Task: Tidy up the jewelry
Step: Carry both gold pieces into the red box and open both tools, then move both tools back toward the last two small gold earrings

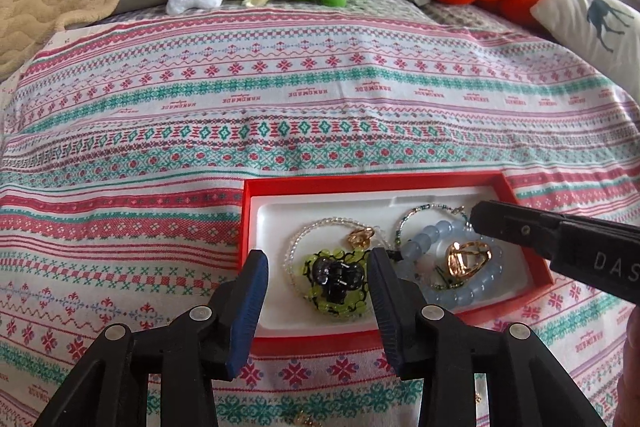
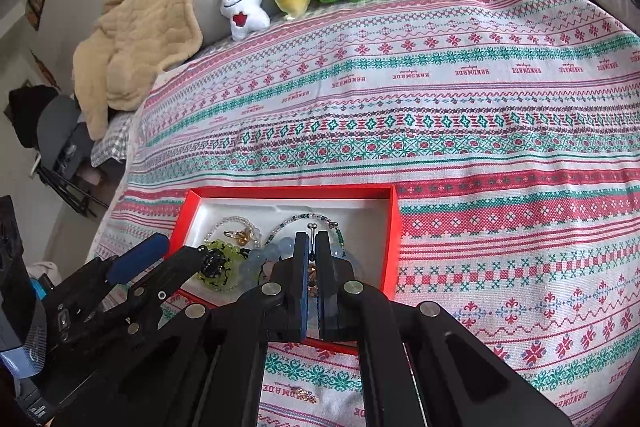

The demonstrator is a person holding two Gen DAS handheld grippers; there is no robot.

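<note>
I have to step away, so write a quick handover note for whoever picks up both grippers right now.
Left gripper: open, poised over the green bead bracelet in the red box, nothing held.
Right gripper: shut, tips down among the blue bead bracelet and gold ring; whether it pinches anything I cannot tell.
Done: clear bead bracelet, green-beaded strand and a small gold piece lie in the box's white tray.
Left: one small gold item lies on the patterned cloth in front of the box.
</note>
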